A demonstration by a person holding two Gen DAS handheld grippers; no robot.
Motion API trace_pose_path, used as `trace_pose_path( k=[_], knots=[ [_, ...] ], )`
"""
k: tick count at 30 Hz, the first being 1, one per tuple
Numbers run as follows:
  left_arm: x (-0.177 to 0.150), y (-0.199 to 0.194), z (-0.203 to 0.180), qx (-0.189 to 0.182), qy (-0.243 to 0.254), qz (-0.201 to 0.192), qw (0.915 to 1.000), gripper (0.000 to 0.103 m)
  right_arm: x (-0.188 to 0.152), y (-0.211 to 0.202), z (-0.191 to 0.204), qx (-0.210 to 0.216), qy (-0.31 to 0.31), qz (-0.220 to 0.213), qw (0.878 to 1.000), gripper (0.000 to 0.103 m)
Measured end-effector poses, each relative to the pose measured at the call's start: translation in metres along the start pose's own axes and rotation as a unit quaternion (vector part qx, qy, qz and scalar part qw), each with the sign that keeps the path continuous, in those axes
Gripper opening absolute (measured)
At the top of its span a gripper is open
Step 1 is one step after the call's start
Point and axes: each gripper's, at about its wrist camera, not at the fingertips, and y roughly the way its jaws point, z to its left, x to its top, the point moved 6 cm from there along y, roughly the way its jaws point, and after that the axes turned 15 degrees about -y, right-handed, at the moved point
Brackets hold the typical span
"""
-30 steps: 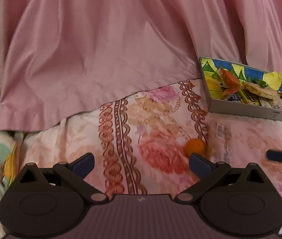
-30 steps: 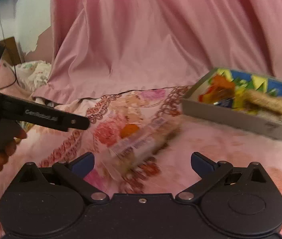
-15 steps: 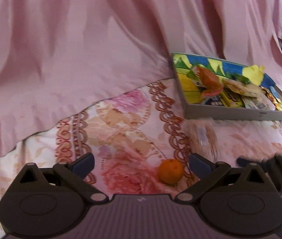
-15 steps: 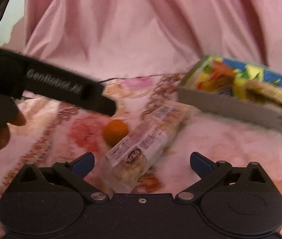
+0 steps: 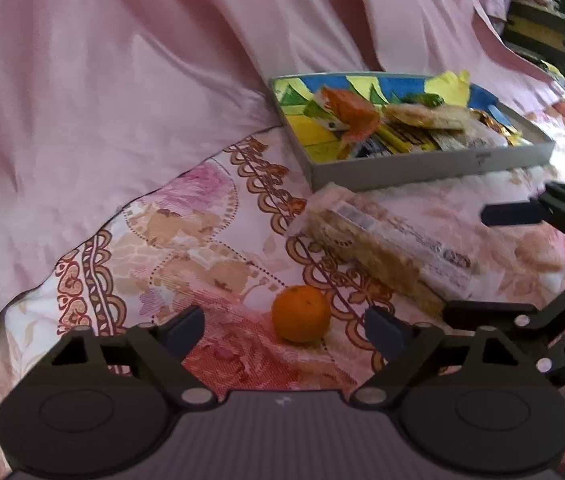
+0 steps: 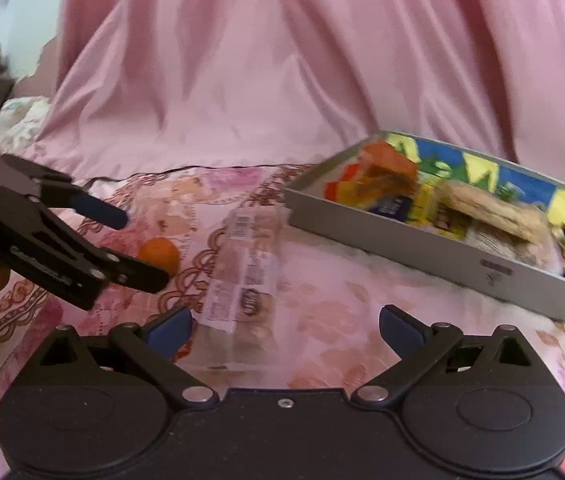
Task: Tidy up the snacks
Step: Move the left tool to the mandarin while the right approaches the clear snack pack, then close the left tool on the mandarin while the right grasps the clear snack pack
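Left gripper [image 5: 284, 330] closing round orange [image 5: 301, 313], pads not yet touching. Right gripper [image 6: 285, 326] gaped, empty, over biscuit packet [image 6: 242, 276] beside tray [image 6: 422, 246]. Risk: round orange rolled off pads on soft bedspread [image 5: 186, 236].

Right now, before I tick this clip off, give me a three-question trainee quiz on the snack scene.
1. True or false: the orange already lies in the tray.
2. Multiple choice: the long clear snack packet lies
A. inside the tray
B. on the floral bedspread in front of the tray
C. between the right gripper pads, clamped
3. Fill in: the left gripper has the ____ lined up between its fingers.

Key
1. False: it sits on the bedspread, outside the tray.
2. B
3. Orange; the jaws are closing but have not reached it.
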Motion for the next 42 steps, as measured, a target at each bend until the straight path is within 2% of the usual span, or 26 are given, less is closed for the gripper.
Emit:
trace_pose_path(
  k=[7,11,12,18,20,23,25,26,34,42],
  knots=[
    [0.003,0.003,-0.008,-0.010,0.025,-0.004,0.9996,0.074,0.013,0.015,0.013,0.004,-0.040,-0.003,0.999,0.083],
    [0.004,0.007,-0.013,-0.018,0.034,0.006,0.9992,0.058,0.016,0.021,0.012,0.011,-0.048,-0.005,0.999,0.074],
    [0.003,0.008,-0.014,-0.019,0.036,0.010,0.9991,0.056,0.016,0.022,0.011,0.011,-0.049,-0.005,0.999,0.072],
    [-0.002,0.015,-0.016,-0.005,0.039,0.021,0.9990,0.046,0.018,0.031,0.009,0.029,-0.043,-0.006,0.999,0.064],
    [-0.001,0.015,-0.017,0.000,0.038,0.020,0.9991,0.036,0.017,0.035,0.009,0.039,-0.031,0.003,0.999,0.063],
    [-0.001,0.015,-0.019,0.010,0.036,0.018,0.9991,0.036,0.017,0.037,0.009,0.040,-0.026,0.005,0.999,0.054],
    [-0.003,0.014,-0.020,0.016,0.034,0.016,0.9992,0.036,0.016,0.035,0.008,0.040,-0.022,0.006,0.999,0.041],
    [-0.004,0.013,-0.021,0.018,0.031,0.015,0.9993,0.036,0.016,0.035,0.008,0.039,-0.020,0.009,0.999,0.040],
    [-0.014,-0.003,-0.038,0.016,0.017,0.012,0.9997,0.036,0.004,0.008,0.001,0.030,-0.032,0.018,0.999,0.039],
    [-0.020,-0.032,-0.070,-0.004,0.017,-0.007,0.9998,0.036,-0.019,-0.048,-0.005,0.006,-0.069,0.020,0.997,0.038]
  ],
)
